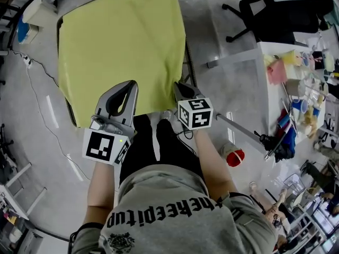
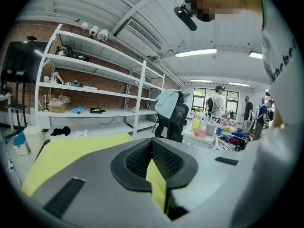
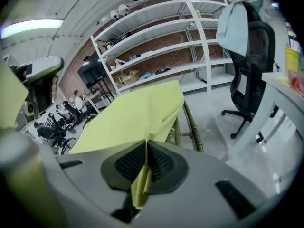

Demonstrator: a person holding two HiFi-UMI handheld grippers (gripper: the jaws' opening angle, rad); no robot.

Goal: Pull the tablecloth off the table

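Grip is made, pull is not.

Head view: the yellow tablecloth (image 1: 122, 41) lies spread over nearly the whole desk (image 1: 189, 62), stretching away ahead of both claws. The left claw (image 1: 127, 89) and the right claw (image 1: 181, 89) sit at its near edge, one toward each near corner. I judge that none of the cloth has come off, so the whole pull is left. The desk top is hidden under the cloth, and the person's legs and the claws cover the near hem.

Left gripper view: the left claw is clamped on a thin fold of yellow cloth, with the sheet flat beyond its tips.

Right gripper view: the right claw pinches a bunched fold, and the cloth rises in a ridge ahead of it. Only the desk's legs show, right of that ridge.
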